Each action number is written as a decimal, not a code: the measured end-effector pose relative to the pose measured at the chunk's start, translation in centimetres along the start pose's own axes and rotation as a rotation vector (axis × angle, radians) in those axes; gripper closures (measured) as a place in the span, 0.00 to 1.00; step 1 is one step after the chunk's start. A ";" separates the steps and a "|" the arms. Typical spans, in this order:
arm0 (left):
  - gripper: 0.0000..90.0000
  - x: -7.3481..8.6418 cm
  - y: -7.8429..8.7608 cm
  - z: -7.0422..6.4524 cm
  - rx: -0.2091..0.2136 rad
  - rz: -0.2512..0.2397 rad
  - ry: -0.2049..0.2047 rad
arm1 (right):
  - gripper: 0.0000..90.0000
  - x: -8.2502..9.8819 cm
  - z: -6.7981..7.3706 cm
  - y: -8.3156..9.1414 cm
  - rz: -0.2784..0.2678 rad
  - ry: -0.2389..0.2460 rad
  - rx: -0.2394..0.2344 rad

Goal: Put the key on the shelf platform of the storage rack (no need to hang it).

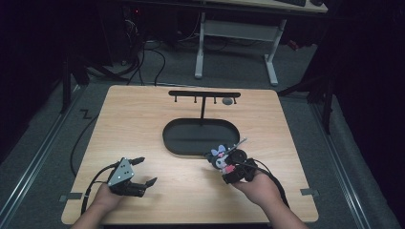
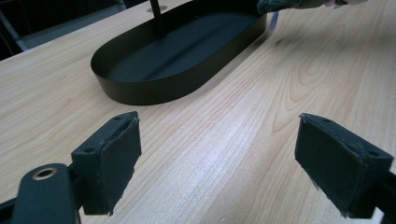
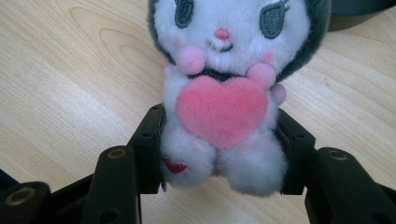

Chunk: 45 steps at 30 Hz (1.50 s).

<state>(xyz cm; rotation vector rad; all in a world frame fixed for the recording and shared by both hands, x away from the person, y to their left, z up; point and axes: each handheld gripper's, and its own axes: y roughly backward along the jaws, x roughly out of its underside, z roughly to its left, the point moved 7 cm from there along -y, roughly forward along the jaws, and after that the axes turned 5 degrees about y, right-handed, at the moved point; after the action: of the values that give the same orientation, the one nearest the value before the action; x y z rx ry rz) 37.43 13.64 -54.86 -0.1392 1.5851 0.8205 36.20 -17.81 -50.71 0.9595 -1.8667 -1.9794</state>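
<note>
A small plush toy (image 3: 219, 107) with a white face, dark hood and pink heart sits between the jaws of my right gripper (image 3: 219, 149), which is shut on its lower body. In the high view the plush toy (image 1: 221, 160) is just in front of the black oval tray (image 1: 174, 138), held by the right gripper (image 1: 229, 171). My left gripper (image 1: 145, 171) hovers open over bare wood at the front left; its pads (image 2: 112, 154) stand wide apart with nothing between them. A black T-shaped hanger stand (image 1: 204, 95) rises from the tray.
The oval tray (image 2: 140, 86) lies ahead of the left gripper. The wooden table (image 1: 143, 119) has open room on its left and right sides. A small grey object (image 1: 228, 101) hangs at the stand's right end. Cables and a desk frame lie on the floor beyond.
</note>
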 end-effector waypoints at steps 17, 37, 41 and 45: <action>0.17 0.0 0.0 -0.1 -0.001 0.002 -0.010 | 0.53 -1.0 -1.5 0.3 -0.008 -0.019 0.022; 0.17 0.0 0.1 -0.1 0.000 -0.002 -0.008 | 0.53 -2.9 -2.5 0.4 -0.024 -0.008 0.036; 0.17 0.0 0.1 -0.1 0.001 -0.002 -0.007 | 0.53 -3.5 -2.7 0.4 -0.024 -0.011 0.041; 0.17 0.0 0.1 -0.1 0.001 -0.002 -0.007 | 0.53 -4.3 -3.0 0.1 -0.025 -0.006 0.049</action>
<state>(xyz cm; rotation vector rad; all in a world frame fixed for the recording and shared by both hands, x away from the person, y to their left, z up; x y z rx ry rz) 37.28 13.61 -54.85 -0.1373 1.5785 0.8179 41.19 -17.62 -49.23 0.9959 -1.9245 -1.9614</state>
